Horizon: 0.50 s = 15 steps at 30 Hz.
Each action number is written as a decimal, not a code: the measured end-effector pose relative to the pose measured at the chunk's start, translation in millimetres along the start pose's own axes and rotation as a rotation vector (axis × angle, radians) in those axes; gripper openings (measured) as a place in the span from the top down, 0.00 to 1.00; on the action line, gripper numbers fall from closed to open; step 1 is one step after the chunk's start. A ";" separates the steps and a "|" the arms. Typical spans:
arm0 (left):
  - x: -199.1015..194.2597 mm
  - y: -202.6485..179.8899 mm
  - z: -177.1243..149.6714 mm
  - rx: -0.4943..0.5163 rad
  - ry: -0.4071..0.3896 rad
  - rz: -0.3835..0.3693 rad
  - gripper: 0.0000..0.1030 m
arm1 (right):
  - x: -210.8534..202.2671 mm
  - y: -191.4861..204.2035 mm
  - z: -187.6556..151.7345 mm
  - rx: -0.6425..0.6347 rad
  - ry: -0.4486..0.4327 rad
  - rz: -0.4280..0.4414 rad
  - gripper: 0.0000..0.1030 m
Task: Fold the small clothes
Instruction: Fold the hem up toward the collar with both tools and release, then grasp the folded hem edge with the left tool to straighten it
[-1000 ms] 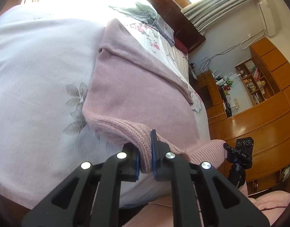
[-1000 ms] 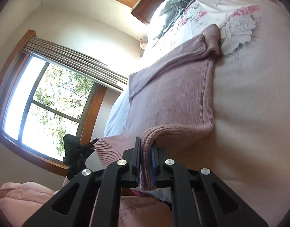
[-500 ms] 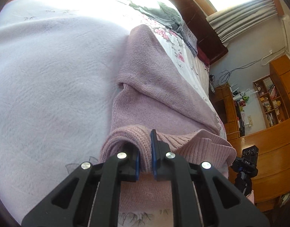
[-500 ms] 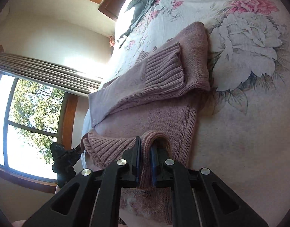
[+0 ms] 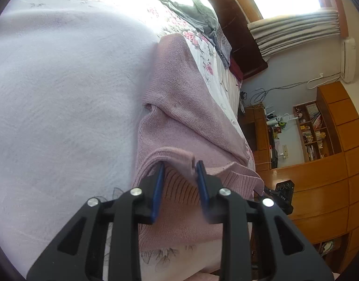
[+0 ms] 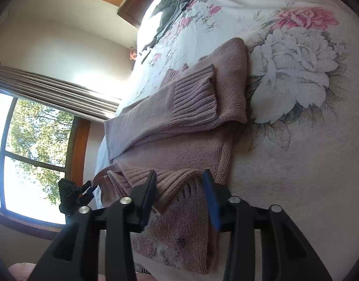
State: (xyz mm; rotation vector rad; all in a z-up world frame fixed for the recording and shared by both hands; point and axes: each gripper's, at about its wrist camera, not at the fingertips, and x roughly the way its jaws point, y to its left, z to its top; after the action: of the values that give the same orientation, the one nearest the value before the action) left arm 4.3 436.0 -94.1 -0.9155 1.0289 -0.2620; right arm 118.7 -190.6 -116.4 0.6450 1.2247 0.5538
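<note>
Both tools, left (image 5: 180,182) and right (image 6: 179,192), gape over the folded mauve knit sweater (image 6: 179,121) on the floral bed (image 6: 296,140); only the right view shows its ribbed cuff (image 6: 193,96).

This is a bedroom in a home: a bed (image 6: 296,140) with a flowered cover, a dark wooden headboard (image 5: 245,46), curtains (image 5: 294,32) at a sunny window (image 6: 27,152), a bookshelf (image 5: 313,131) and wooden cupboards (image 5: 331,187) along the wall.

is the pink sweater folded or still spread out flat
Partly folded: the sweater has a sleeve across its body and its hem doubled up.
</note>
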 end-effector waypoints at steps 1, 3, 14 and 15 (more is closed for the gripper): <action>-4.7 1.1 1.7 -0.003 -0.017 0.008 0.57 | -3.2 -1.4 1.8 0.011 -0.015 0.006 0.43; -11.9 -1.2 7.8 0.017 -0.041 0.038 0.58 | -9.4 -3.7 3.1 0.027 -0.034 0.014 0.45; 52.4 -37.8 11.9 0.357 0.100 0.274 0.50 | -2.9 38.7 -0.5 -0.131 -0.026 -0.100 0.45; 60.7 -38.2 12.8 0.380 0.108 0.312 0.50 | -0.9 39.4 -0.7 -0.137 -0.021 -0.110 0.45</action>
State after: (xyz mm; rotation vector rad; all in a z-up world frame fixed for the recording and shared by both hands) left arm 54.8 383.9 -100.4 -0.3941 1.1569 -0.2354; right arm 116.1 -163.5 -87.9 0.4642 1.1835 0.5329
